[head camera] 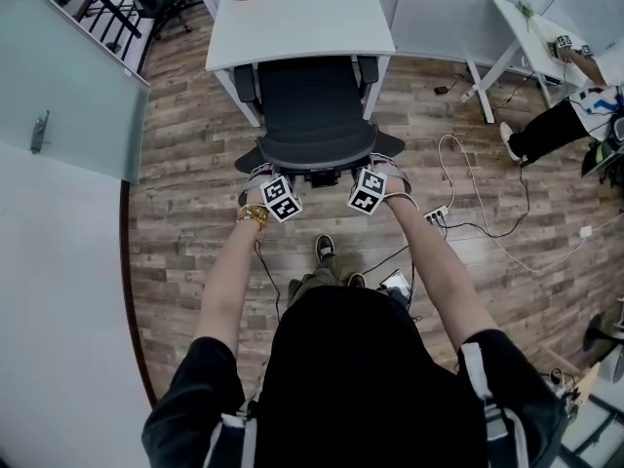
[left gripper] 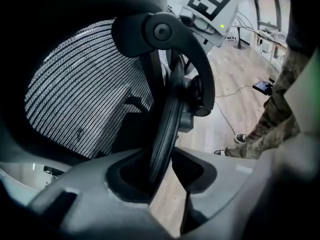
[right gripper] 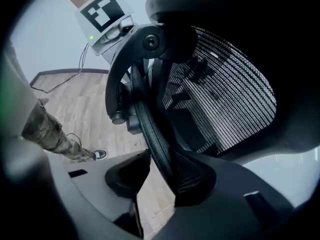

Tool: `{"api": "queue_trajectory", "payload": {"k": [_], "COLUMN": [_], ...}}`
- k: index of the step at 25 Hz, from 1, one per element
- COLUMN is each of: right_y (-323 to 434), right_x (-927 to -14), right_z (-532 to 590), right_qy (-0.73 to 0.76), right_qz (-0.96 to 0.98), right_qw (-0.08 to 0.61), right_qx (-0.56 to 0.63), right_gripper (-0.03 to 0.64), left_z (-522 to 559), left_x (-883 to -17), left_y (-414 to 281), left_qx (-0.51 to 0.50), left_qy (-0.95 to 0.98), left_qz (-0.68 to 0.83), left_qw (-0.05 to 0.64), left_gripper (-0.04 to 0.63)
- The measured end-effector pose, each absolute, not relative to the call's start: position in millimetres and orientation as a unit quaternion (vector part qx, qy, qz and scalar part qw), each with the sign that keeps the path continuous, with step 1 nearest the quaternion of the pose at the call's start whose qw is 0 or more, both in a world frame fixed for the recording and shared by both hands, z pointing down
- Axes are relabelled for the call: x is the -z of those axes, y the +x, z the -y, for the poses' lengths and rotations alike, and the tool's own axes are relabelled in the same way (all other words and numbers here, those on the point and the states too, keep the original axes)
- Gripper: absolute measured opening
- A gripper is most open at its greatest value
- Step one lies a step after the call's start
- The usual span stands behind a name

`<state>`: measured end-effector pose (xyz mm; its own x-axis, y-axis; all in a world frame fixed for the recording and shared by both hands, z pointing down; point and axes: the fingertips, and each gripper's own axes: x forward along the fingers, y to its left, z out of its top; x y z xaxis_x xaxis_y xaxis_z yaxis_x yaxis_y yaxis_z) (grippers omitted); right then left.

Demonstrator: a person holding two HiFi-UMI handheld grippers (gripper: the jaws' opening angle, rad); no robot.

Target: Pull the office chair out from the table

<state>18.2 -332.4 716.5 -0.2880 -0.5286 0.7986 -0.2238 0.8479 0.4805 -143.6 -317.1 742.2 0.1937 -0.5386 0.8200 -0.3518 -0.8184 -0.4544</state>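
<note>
In the head view the black mesh office chair [head camera: 312,105] stands with its seat tucked under the white table [head camera: 302,18], its back toward me. My left gripper [head camera: 274,172] is at the left of the backrest's top edge and my right gripper [head camera: 374,170] at the right. In the left gripper view the backrest rim [left gripper: 167,129] runs between the jaws of the left gripper [left gripper: 162,171]; it lies against the left pad, and floor shows between it and the right pad. In the right gripper view the rim [right gripper: 150,129] leans on the right pad of the right gripper [right gripper: 160,171], with a gap beside the left pad.
A power strip [head camera: 434,214] and loose cables lie on the wood floor to the right. Another white table [head camera: 526,27] and a seated person's legs [head camera: 546,130] are at the far right. A glass partition [head camera: 58,76] is at the left. My own foot [head camera: 325,249] is behind the chair.
</note>
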Motion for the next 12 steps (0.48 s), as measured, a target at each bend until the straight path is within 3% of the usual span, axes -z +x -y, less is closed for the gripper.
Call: {"api": "queue_trajectory", "payload": {"k": [12], "right_y": [25], "right_x": [-717], "right_z": [322], "right_qy": [0.231], "right_qz": [0.789], "right_qw": [0.553], "right_qx": [0.135], "right_gripper": [0.124], "left_z": [305], "left_x": [-744], "left_y": [-137], "left_qx": [0.571], "left_qy": [-0.763], "left_qz": [-0.295], "left_qw": [0.072], "left_gripper": [0.152]}}
